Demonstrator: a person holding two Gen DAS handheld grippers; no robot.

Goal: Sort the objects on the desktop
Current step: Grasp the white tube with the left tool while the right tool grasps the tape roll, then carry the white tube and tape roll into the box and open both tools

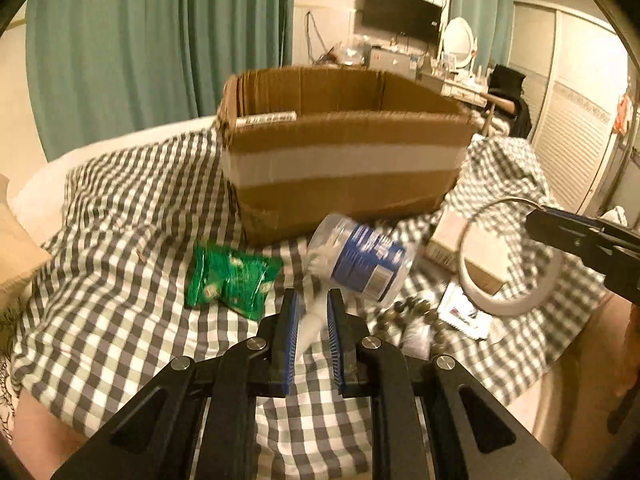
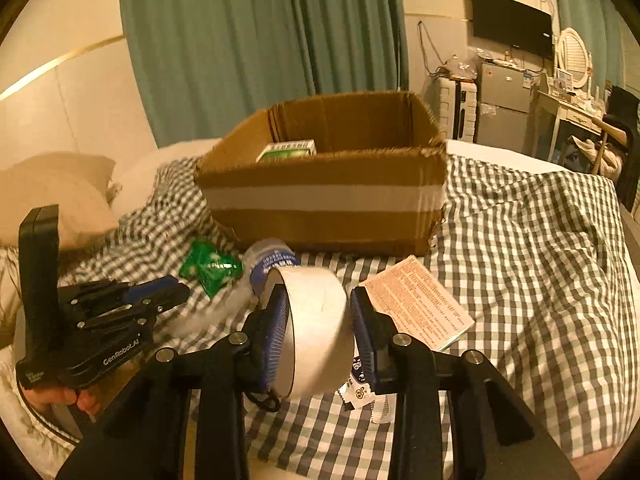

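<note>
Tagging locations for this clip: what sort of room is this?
Likely a bedroom: a bed under a checked sheet, a pillow, and a vanity mirror beside a wall-mounted TV.

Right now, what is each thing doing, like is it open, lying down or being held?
Cardboard box: open on top, standing on the checked blanket.
Plastic bottle: tilted, held by its neck in the left tool.
Tape roll: on edge, gripped by the right tool.
Green snack bag: lying flat on the blanket.
Green-and-white packet: already inside the box.
</note>
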